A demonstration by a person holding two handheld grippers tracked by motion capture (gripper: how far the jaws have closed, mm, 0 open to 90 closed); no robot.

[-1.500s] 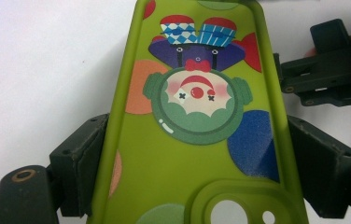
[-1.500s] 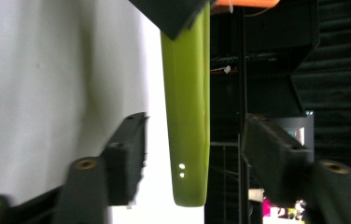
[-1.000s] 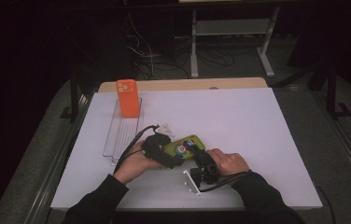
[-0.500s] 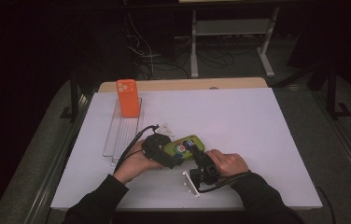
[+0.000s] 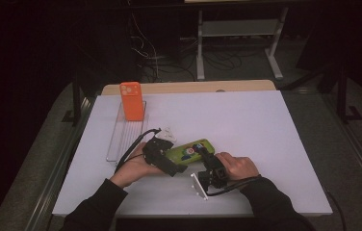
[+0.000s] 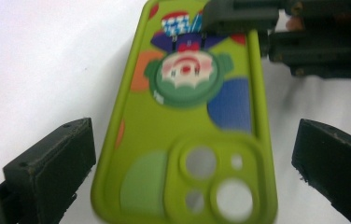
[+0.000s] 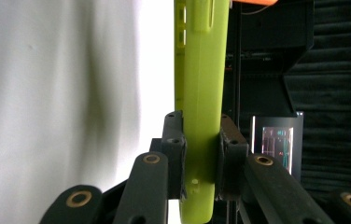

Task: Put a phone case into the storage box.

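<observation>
Since a second ago the right gripper point(image 5: 203, 155) has shifted slightly toward the frame's centre, staying clamped on the edge of the green phone case point(image 5: 190, 149), which lies low and centre on the white table point(image 5: 246, 125). The left gripper point(image 6: 192, 154) stands wide, its jaws either side of the case's camera end.

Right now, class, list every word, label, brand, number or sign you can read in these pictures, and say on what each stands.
No readable text in any view.
Green phone case: a cartoon picture and coloured patches, no letters or numbers.
Orange phone case: plain, no marking that can be made out.
Lit screen in the dark background of the right gripper view: coloured marks, too small and blurred to read.
</observation>
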